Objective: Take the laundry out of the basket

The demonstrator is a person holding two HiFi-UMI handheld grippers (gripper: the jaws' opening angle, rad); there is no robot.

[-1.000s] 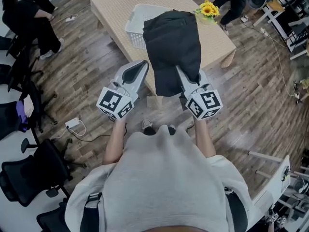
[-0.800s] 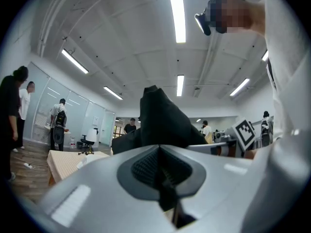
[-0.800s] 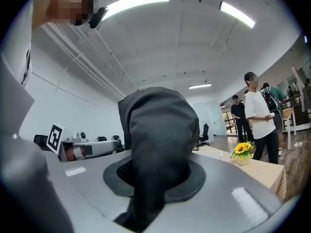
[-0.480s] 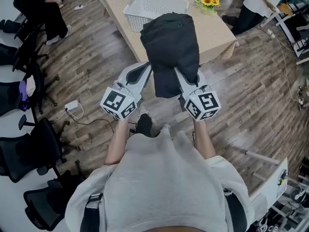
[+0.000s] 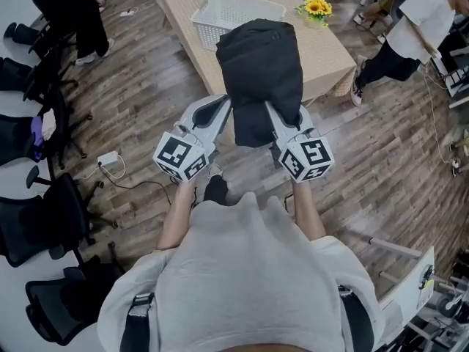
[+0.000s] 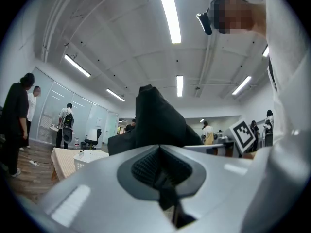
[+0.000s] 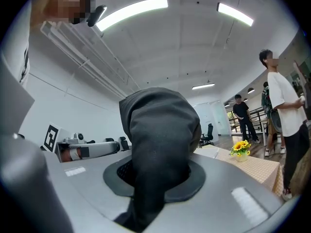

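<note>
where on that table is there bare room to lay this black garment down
Bare tabletop shows on the right side, between the sunflowers and the near right corner, and in a narrow strip left of the white basket. The far end by basket and flowers is crowded; the black garment hides the table's middle.

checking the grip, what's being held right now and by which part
The black garment: the left gripper pinches its left edge, and the right gripper is shut on a bunched fold at its right side.
</note>
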